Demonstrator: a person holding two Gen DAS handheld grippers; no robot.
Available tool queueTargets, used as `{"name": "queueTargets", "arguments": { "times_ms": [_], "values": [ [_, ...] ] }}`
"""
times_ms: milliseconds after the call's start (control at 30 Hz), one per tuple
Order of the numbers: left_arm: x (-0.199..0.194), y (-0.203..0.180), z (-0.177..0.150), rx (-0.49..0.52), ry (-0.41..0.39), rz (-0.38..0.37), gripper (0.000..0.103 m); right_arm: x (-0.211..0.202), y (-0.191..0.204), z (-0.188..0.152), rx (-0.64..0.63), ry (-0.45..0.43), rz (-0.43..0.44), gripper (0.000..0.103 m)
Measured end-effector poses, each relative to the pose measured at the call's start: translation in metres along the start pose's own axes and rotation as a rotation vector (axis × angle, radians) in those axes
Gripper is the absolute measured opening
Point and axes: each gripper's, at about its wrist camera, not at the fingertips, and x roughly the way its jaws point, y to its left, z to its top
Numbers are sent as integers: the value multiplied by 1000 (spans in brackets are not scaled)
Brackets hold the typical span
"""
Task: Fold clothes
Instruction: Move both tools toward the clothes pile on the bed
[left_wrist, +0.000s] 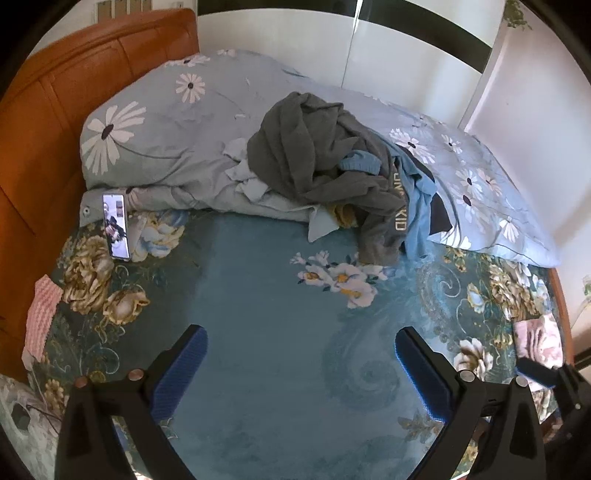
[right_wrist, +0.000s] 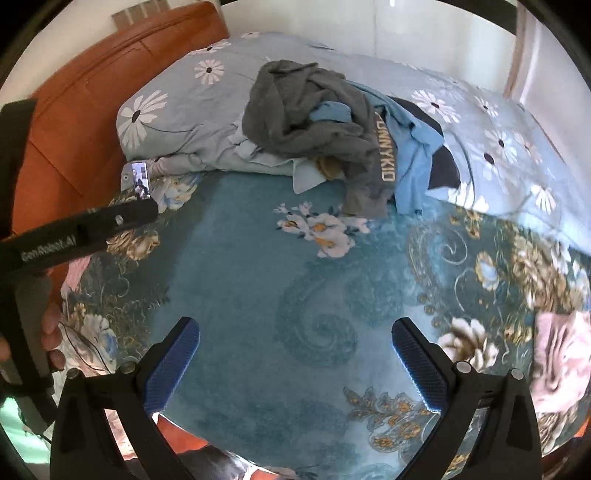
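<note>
A heap of crumpled clothes lies at the far side of the bed: a dark grey garment (left_wrist: 310, 155) (right_wrist: 295, 107) with gold lettering on top, a light blue garment (left_wrist: 417, 206) (right_wrist: 413, 162) under it to the right, and a pale collared shirt (left_wrist: 317, 225) (right_wrist: 303, 177) at the front. My left gripper (left_wrist: 299, 332) is open and empty, above the teal bedspread and well short of the heap. My right gripper (right_wrist: 295, 325) is open and empty, also short of the heap. The left gripper's body (right_wrist: 81, 229) shows at the left of the right wrist view.
The heap rests against a grey daisy-print duvet (left_wrist: 159, 136) (right_wrist: 177, 110). A lit phone (left_wrist: 116, 227) (right_wrist: 138, 181) leans at the duvet's left end. An orange headboard (left_wrist: 55, 110) stands at the left. The teal floral bedspread (left_wrist: 266, 288) (right_wrist: 251, 266) spreads in front. White wall behind.
</note>
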Motion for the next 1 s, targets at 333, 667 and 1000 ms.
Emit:
{"name": "queueTargets", "arguments": {
  "times_ms": [333,667,1000],
  "values": [
    [-2,6,3,5,-101,110,103,14,3,36,-1,-27,123,103],
    [-7,-5,20,-128,-179,90,103,21,-22,63,-26,-69,153,103],
    [5,-46,18,-31,-118,197,103,27,-50,68,-76,-100,165,103]
  ]
}}
